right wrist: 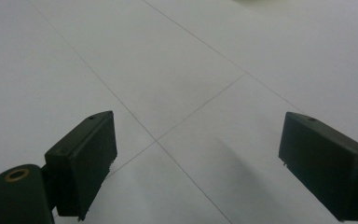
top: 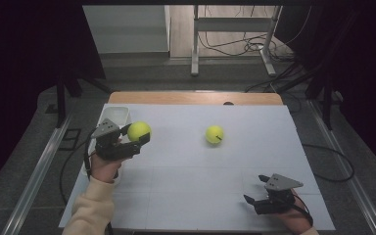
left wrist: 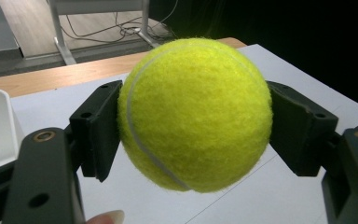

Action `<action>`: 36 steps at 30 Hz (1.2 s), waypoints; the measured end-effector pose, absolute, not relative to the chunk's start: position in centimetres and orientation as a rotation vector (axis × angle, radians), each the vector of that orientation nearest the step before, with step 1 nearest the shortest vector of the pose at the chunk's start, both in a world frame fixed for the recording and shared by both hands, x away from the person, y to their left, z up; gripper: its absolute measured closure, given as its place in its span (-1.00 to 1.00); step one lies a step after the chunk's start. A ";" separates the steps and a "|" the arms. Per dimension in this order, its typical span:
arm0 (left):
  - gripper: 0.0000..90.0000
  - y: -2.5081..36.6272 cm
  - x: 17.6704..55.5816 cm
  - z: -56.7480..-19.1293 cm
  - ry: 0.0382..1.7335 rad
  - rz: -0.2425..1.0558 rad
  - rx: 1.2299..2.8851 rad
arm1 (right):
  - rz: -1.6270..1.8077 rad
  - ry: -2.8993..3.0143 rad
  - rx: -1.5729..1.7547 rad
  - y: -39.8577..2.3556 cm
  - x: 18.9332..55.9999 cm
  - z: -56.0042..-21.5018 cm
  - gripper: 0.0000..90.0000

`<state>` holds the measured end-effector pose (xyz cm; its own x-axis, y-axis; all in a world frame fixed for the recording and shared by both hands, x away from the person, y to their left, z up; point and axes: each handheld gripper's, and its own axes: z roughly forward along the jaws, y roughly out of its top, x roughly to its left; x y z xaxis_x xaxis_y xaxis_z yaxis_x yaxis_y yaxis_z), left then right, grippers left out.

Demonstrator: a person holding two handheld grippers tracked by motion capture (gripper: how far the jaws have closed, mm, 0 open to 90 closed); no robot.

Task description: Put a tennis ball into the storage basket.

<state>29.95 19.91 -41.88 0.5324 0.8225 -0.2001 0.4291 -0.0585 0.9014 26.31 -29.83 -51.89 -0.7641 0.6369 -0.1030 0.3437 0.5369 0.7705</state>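
Beyond the held tennis ball [top: 139,130], high view adds a second ball [top: 214,134].

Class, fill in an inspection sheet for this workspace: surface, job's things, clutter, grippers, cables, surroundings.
Surface: white table, faint grid lines, wooden strip at the far edge.
Job's things: held ball, lifted beside the white bin; second ball resting mid-table.
Clutter: nothing seen.
Grippers: left gripper shut on the held ball, jaws on opposite sides; right gripper open, nothing between its jaws, at the near right.
Cables: loose loops on the floor beyond the table and at its right.
Surroundings: dark curtains, metal frame legs behind.
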 end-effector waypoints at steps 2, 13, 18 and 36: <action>-0.43 20.0 30.0 -41.9 1.071 0.454 1.682 | 1.093 2.408 0.804 -29.8 26.3 -51.9 -0.74; -0.43 20.6 30.0 -41.9 1.087 0.466 1.671 | 1.097 2.410 0.803 -29.8 26.4 -52.0 -0.74; -0.43 20.6 30.1 -42.0 1.092 0.469 1.675 | 1.093 2.411 0.806 -29.8 26.4 -52.0 -0.74; -0.43 22.0 30.1 -42.0 1.143 0.512 1.642 | 1.089 2.410 0.810 -29.8 26.4 -52.0 -0.74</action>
